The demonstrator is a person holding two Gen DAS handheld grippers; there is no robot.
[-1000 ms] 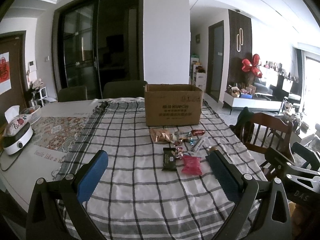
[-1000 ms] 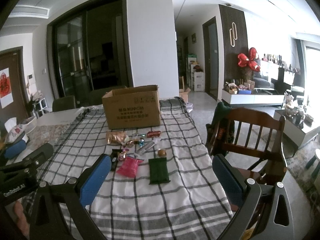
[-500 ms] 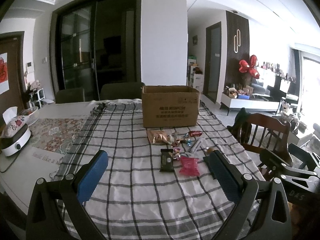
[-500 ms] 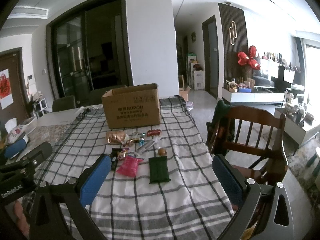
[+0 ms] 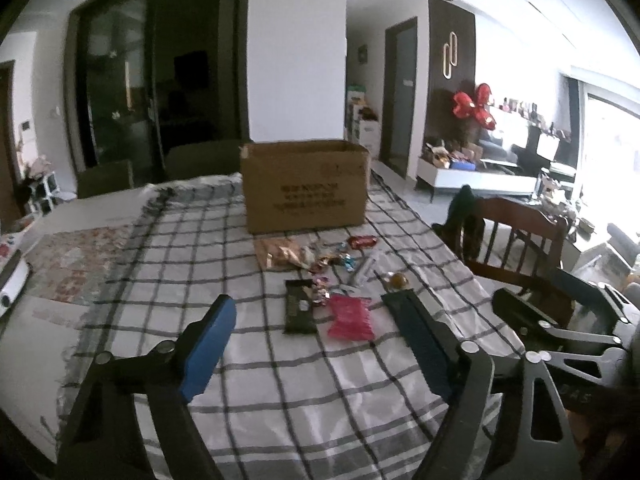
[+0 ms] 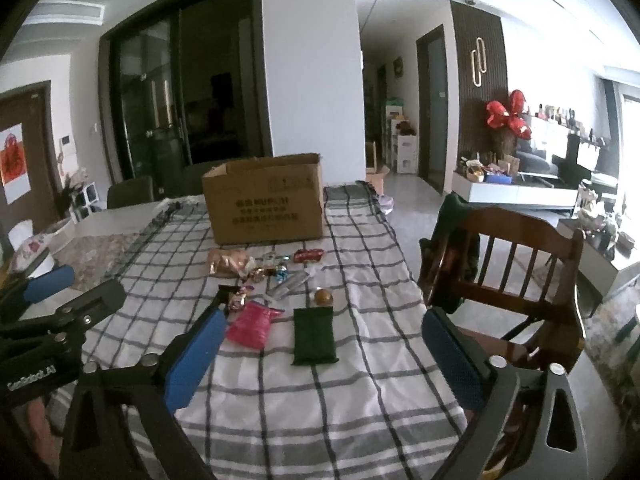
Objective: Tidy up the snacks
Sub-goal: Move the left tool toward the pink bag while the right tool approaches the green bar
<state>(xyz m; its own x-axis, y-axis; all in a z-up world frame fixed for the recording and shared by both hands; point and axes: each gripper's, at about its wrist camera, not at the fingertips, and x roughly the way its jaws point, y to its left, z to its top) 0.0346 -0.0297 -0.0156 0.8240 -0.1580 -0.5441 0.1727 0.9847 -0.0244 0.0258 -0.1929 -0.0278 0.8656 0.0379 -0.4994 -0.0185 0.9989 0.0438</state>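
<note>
Loose snacks lie on the checked cloth in front of an open cardboard box (image 5: 306, 186) (image 6: 266, 200). Among them are a pink packet (image 5: 350, 318) (image 6: 252, 324), a black packet (image 5: 299, 312), a green packet (image 6: 314, 336), a golden-brown bag (image 5: 280, 254), a red wrapper (image 6: 308, 255), a gold ball (image 6: 324, 297) and several small candies. My left gripper (image 5: 310, 308) hovers short of the black and pink packets, jaws closing, nothing gripped. My right gripper (image 6: 324, 320) hangs before the green packet, jaws wide but closing, holding nothing.
A wooden chair (image 6: 520, 264) stands close to the table's right edge. A white appliance (image 5: 8, 284) and a patterned mat (image 5: 76, 256) sit on the left side. The cloth (image 5: 280, 380) is bare between the grippers and the snacks.
Both grippers have moved forward and lower toward the snacks, which look larger now. The left jaws have narrowed clearly, the right ones slightly.
</note>
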